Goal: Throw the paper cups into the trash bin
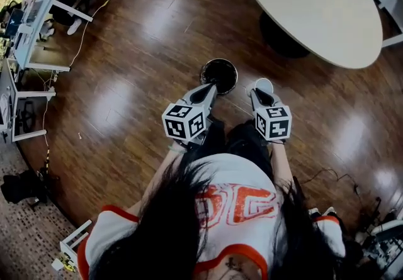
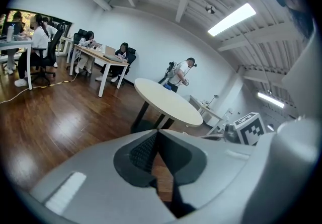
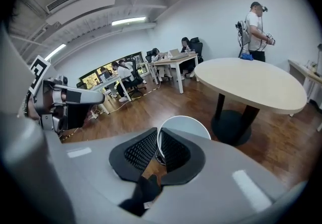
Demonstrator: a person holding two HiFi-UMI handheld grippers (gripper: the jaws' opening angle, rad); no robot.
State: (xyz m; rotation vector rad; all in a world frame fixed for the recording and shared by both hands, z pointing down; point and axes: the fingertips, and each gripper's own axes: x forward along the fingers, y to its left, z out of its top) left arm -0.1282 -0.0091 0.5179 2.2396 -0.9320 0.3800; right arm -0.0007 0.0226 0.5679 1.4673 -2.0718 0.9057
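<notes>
Trash bin [image 1: 219,75] stands on the wooden floor just ahead of you. Your left gripper [image 1: 210,89] points at its near edge, fingers clenched on nothing. Your right gripper [image 1: 259,92] grasps the white paper cup [image 1: 264,84] by its rim, just beside the bin.

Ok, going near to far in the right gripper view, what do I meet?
right gripper shut on the cup's rim → paper cup → round table → standing person
</notes>
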